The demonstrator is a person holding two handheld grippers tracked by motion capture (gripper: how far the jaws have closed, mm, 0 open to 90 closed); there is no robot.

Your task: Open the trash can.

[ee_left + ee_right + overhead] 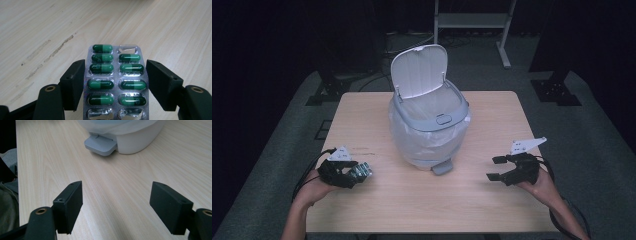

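Observation:
A silver blister pack (pixel 116 82) of green capsules, with some pockets empty, sits between the jaws of my left gripper (pixel 115 75), and both pads press on its long edges. In the high view the left gripper (pixel 356 175) is at the table's front left, with the blister pack (pixel 364 171) sticking out toward the bin. My right gripper (pixel 494 168) stands open at the front right with nothing between its jaws. In its own view the right gripper (pixel 116 195) points at the bin's foot pedal (pixel 100 145).
A grey pedal bin (pixel 429 130) lined with a clear bag stands in the middle of the wooden table (pixel 412 210), its lid (pixel 418 70) tipped up and back. Its pedal (pixel 442 167) faces me. Dark stands and cables lie on the floor beyond.

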